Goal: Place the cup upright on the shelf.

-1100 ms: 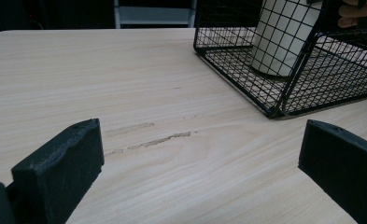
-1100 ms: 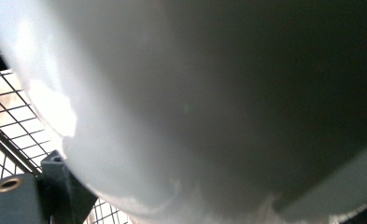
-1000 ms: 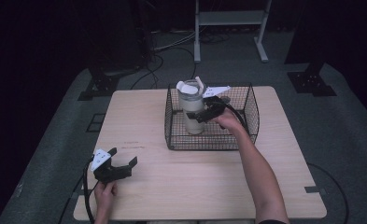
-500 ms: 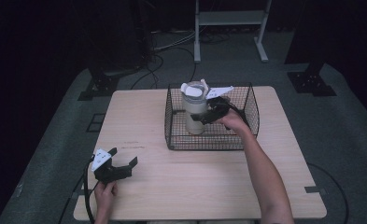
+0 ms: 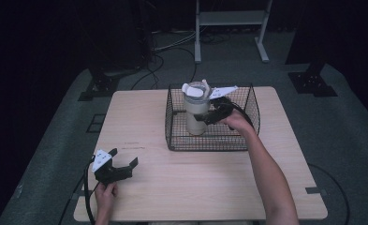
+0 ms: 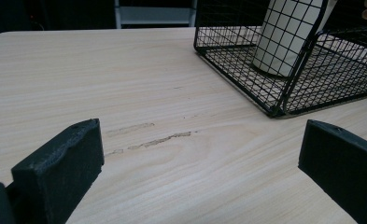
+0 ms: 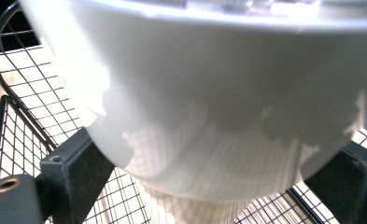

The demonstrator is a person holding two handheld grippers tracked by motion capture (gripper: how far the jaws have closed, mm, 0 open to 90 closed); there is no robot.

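Pale wooden worktop [image 5: 200, 187] across the centre of the frame. Black wire basket [image 5: 247, 140] on its upper right part, cream tumbler [image 5: 195, 110] upright inside, near the basket's left wall. Right gripper [image 5: 213, 115] reaching into the basket, jaws clamped on the tumbler's body just under the lid. Left gripper [image 5: 118, 168] resting at lower left, jaws spread wide on nothing. Step in hand, by the look of it: tumbler gripped in the basket. Next, probably: straight lift clear of the wire rim, or release if set down.
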